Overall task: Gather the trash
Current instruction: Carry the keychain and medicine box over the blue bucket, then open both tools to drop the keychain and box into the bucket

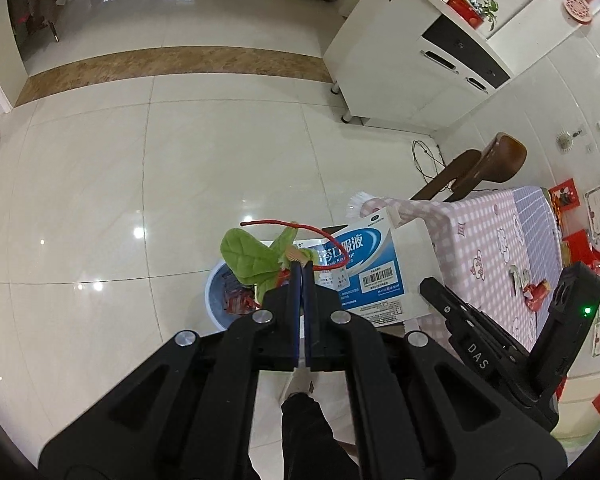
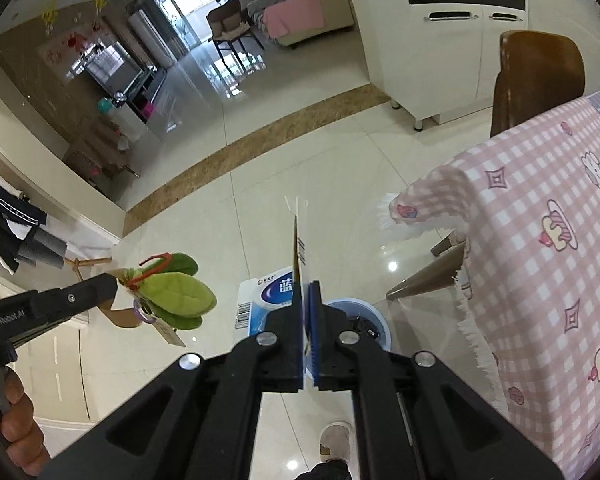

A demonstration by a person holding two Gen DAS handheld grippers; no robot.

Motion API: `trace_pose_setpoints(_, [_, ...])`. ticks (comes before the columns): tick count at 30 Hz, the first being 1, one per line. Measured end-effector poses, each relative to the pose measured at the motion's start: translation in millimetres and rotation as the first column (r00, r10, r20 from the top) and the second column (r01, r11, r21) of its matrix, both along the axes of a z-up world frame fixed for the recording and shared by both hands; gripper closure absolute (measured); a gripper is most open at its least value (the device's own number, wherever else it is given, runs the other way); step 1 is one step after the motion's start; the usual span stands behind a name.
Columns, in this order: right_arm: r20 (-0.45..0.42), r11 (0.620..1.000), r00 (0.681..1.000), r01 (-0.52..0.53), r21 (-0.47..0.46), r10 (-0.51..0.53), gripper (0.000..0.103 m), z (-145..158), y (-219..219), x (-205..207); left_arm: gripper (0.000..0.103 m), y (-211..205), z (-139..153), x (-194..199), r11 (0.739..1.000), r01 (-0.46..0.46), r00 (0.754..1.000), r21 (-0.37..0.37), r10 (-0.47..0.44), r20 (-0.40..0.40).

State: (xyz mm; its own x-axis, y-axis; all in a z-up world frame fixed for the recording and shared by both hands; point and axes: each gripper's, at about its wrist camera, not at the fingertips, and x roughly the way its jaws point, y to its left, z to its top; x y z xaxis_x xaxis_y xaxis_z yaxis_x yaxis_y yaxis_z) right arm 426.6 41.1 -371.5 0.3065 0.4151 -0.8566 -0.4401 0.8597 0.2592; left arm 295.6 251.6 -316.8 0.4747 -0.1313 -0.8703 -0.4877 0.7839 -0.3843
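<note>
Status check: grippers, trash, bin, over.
Left hand-held gripper shut on leaf toy. Right hand-held gripper shut on box. Both above bin, nothing blocking.

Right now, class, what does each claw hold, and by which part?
The left claw is shut on the green leaf toy at its stem end, beside the red cord. The right claw is shut on the blue-and-white medicine box by its thin flap.

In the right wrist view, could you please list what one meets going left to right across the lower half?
Person's hand → left gripper → green leaf toy → medicine box → blue bin → pink checked tablecloth.
</note>
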Motion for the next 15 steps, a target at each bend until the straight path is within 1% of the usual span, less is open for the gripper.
trace_pose_setpoints(8, [-0.014, 1.0, 1.0, -0.008, -0.026, 0.007, 0.098, -11.7, 9.2, 6.7, 0.102, 10.2, -6.5, -3.1, 1.0, -0.013, 1.0, -0.013, 0.013, -0.015])
trace_pose_setpoints(11, [-0.088, 1.0, 0.996, -0.006, -0.017, 0.005, 0.092, -25.4, 13.9, 14.1, 0.102, 11.3, -8.9, -3.2, 1.0, -0.016, 1.0, -0.016, 0.015, -0.022])
trace_pose_setpoints(12, [-0.108, 1.0, 0.994, 0.006, -0.027, -0.008, 0.087, -30.4, 14.2, 15.8, 0.102, 11.1, -10.2, -1.7, 1.0, -0.015, 1.0, -0.019, 0.015, -0.025])
trace_pose_setpoints(14, [-0.114, 0.999, 0.993, 0.016, -0.037, -0.02, 0.082, -34.1, 13.4, 15.5, 0.102, 11.5, -12.8, -1.4, 1.0, -0.015, 0.999, -0.021, 0.014, -0.031])
trace_pose_setpoints(15, [-0.115, 0.999, 0.993, 0.018, -0.04, -0.022, 0.082, -34.6, 13.2, 15.2, 0.102, 11.6, -14.7, -1.1, 1.0, -0.012, 0.999, -0.024, 0.011, -0.036])
